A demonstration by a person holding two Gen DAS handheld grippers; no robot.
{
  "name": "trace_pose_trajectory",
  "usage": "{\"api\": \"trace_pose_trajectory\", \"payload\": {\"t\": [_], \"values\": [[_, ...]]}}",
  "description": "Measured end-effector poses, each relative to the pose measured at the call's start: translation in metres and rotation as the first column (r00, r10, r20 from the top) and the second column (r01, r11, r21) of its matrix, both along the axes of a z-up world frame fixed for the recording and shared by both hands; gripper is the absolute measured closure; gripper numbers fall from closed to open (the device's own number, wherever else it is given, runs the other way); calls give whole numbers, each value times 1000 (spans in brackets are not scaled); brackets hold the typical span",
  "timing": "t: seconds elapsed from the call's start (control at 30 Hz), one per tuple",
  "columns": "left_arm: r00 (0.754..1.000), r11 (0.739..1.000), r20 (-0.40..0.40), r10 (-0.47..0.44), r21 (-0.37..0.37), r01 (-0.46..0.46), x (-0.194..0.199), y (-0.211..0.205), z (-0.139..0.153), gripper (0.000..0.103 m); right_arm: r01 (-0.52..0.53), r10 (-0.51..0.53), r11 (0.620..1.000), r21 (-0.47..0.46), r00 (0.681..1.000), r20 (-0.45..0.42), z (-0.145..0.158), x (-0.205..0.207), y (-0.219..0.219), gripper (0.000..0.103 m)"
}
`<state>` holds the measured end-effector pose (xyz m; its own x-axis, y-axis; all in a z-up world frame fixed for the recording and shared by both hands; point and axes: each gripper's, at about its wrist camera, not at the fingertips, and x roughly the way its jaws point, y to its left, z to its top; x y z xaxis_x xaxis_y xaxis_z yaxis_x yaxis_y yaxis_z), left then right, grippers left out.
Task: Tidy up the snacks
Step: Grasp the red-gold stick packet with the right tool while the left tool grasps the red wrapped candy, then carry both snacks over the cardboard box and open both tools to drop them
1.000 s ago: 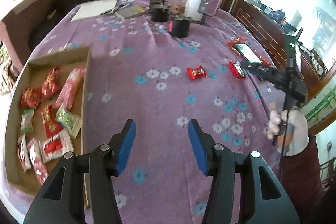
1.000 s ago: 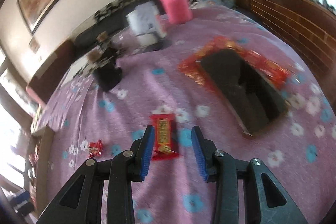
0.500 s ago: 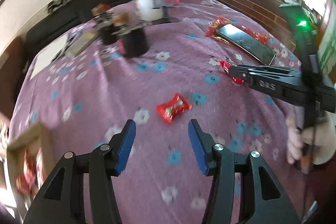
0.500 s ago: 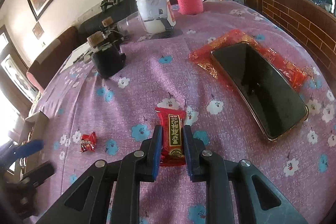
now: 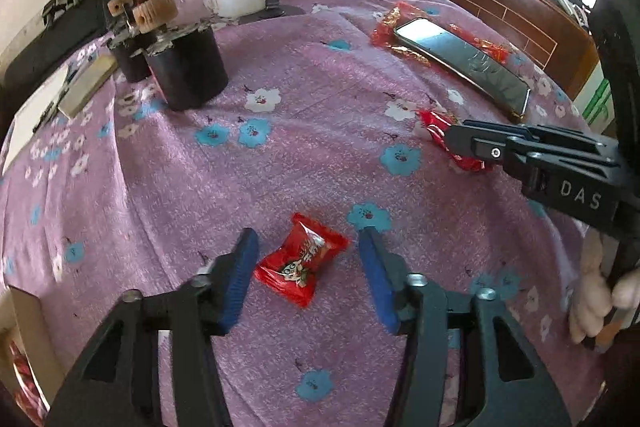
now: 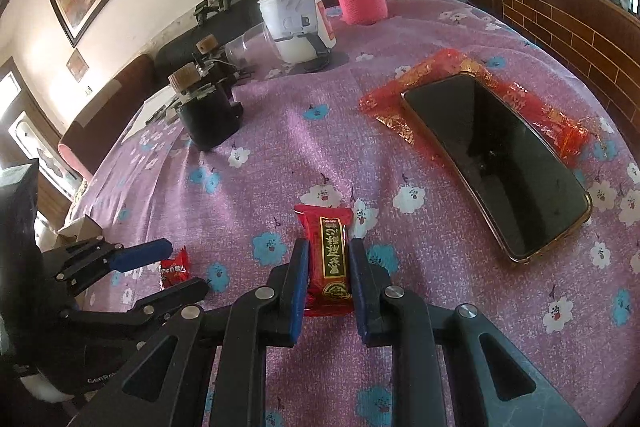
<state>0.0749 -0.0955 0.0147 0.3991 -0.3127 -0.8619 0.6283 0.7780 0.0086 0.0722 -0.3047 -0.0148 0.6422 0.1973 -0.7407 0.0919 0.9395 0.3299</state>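
The left gripper [image 5: 307, 273], made of matte black plastic, has two angular arms with triangular cut-outs, and each arm carries round silver screws at its joints. Its two fingers end in ribbed blue rubber pads [image 5: 239, 277].

The right gripper [image 6: 329, 287] has the same build: black arms, silver screws, and blue pads [image 6: 299, 291] on the inner faces. On its side, seen from the left camera, white letters "DAS" are printed (the rest is hidden).

The person's right hand [image 5: 596, 291] wears a white fabric glove. On the left gripper's body, small pale letters read "GenRob", cut off by the edge.
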Motion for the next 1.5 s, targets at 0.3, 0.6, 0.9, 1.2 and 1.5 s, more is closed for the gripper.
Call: {"api": "trace_pose_trajectory", "payload": {"t": [0.3, 0.6, 0.9, 1.2, 1.5], "values": [[999, 999, -1, 32, -36, -32, -21, 10, 12, 86, 7, -8, 1000, 20, 999, 48, 9, -7, -3, 83], [993, 989, 17, 116, -95, -114, -48, 39, 37, 86, -14, 14, 1000, -7, 998, 66, 12, -12, 9, 83], [980, 974, 40, 196, -128, -190, -77, 59, 51, 86, -45, 53, 996, -73, 991, 119, 21, -23, 29, 83], [961, 951, 35, 274, -161, -265, -103, 90, 58, 86, -47, 59, 995, -93, 990, 125, 21, -25, 34, 83], [938, 917, 11, 345, -218, -335, -120, 126, 60, 86, -33, 52, 988, -153, 992, 118, 15, -27, 43, 83]]}}
